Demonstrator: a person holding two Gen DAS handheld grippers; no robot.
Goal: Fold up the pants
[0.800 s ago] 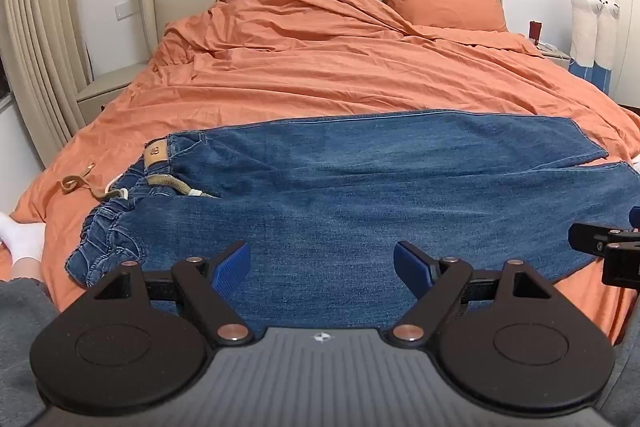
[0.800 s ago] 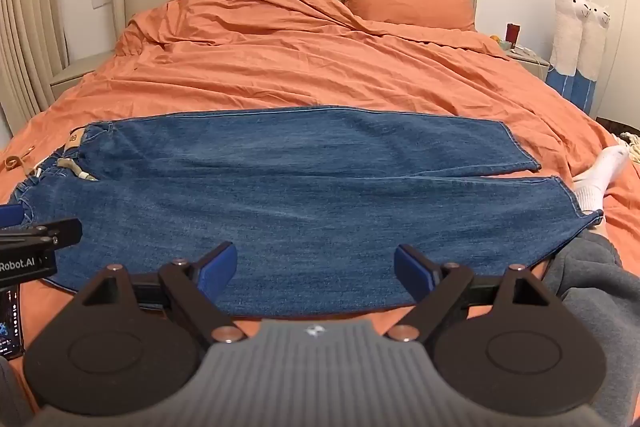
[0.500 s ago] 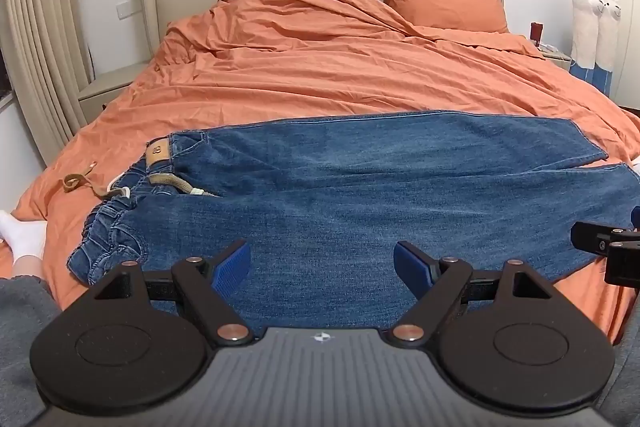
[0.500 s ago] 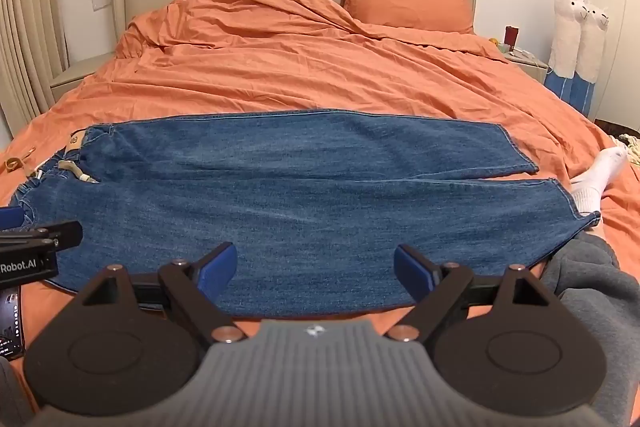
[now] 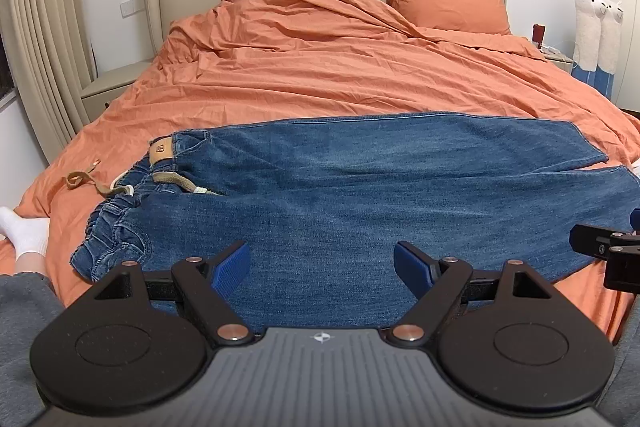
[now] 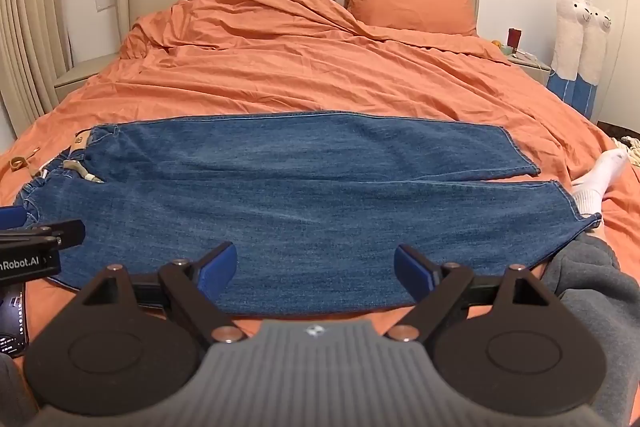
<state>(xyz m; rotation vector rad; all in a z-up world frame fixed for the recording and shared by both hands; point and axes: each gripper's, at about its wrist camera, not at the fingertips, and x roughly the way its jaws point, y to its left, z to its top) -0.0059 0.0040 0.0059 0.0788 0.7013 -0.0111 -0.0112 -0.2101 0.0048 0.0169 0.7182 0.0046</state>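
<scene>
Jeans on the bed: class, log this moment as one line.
jeans: flat on bed, unfolded | left gripper: open, empty | right gripper: open, empty

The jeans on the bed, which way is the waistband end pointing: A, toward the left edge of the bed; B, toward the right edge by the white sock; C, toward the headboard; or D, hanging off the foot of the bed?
A: the jeans lie across the orange duvet with the waistband and its tan drawstring at the left, and the leg hems at the right.
</scene>
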